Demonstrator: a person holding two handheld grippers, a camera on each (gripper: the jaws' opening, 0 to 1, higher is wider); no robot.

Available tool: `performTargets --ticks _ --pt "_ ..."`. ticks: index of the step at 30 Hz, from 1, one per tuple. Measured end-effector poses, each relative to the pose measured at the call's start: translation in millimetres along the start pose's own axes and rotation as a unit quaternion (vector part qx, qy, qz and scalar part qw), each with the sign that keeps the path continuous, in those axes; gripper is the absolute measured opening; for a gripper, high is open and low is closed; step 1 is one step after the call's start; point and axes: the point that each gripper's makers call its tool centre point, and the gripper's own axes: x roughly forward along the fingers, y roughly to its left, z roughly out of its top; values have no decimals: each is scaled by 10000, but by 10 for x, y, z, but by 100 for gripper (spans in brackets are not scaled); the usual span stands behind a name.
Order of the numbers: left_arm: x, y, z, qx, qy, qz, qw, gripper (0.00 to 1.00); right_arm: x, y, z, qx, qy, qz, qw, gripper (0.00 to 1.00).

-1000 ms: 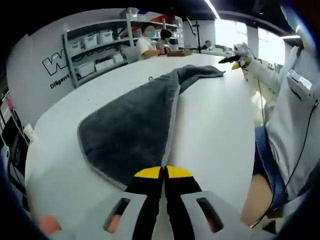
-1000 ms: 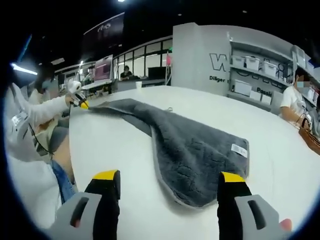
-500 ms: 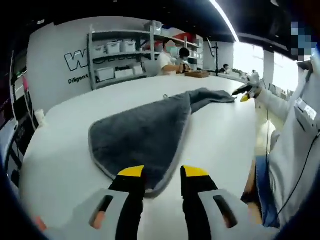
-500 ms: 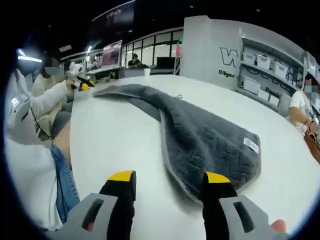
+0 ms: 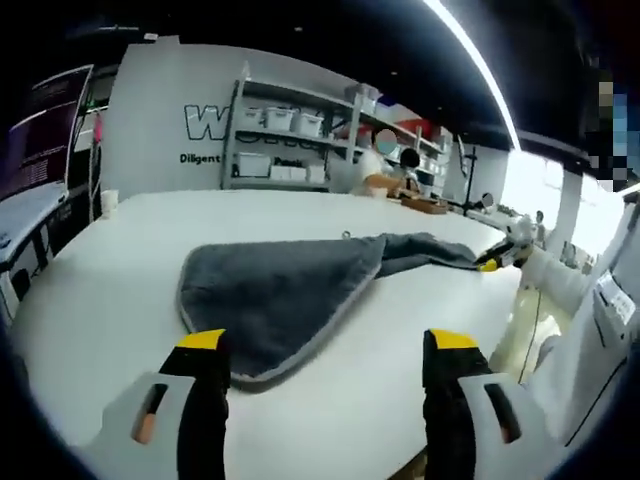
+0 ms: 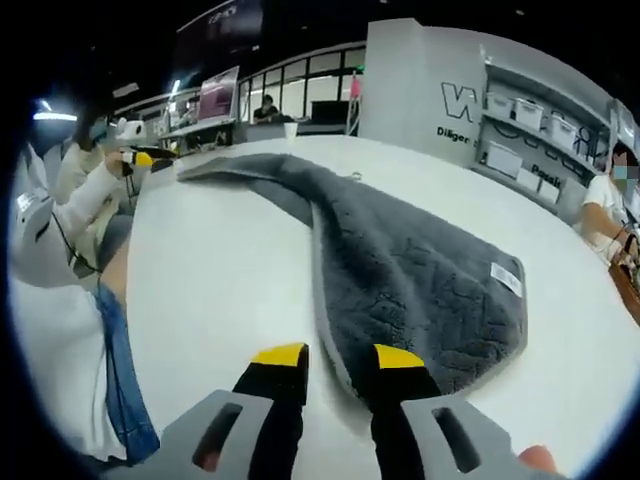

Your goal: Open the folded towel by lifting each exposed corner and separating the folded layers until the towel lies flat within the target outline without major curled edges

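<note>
A grey towel [image 5: 285,290] lies folded lengthwise on the white table [image 5: 110,260], its far end narrowing to a twisted tail. My left gripper [image 5: 327,345] is wide open just short of the towel's near rounded edge, holding nothing. My right gripper [image 5: 492,264] shows small at the far tail, in a gloved hand. In the right gripper view the towel [image 6: 420,270] shows a white label [image 6: 507,278]. There my right gripper [image 6: 340,358] is open with its jaws narrowed, and the towel's pale hem runs between them. The left gripper [image 6: 137,158] sits by the far end.
Wall shelves [image 5: 290,150] hold white bins behind the table. People sit at the table's far end [image 5: 385,175]. The person's white sleeve [image 6: 60,215] and jeans [image 6: 115,360] line the table edge [image 6: 135,270]. Bare tabletop lies on both sides of the towel.
My left gripper, shut on the towel's hem a second ago, has opened wide and let it go. My right gripper's jaws have narrowed and closed in on the towel's near hem.
</note>
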Motion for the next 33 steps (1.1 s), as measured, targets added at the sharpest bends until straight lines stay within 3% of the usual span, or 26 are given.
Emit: performTargets --ticks 8,17,22,33 --pt "37 -20 -44 -51 1 -142 9999 75 -22 4 -5 46 -163 109 9998 0" --pt "30 11 -81 -57 19 -124 9999 74 -223 37 -16 95 -224 101 9997 0" --pt "15 23 -90 -29 34 -106 9999 73 -453 96 -85 117 -195 110 9997 0" --pt "-22 21 -116 -18 61 -80 9999 73 -668 -72 -334 448 9 -330 9985 0"
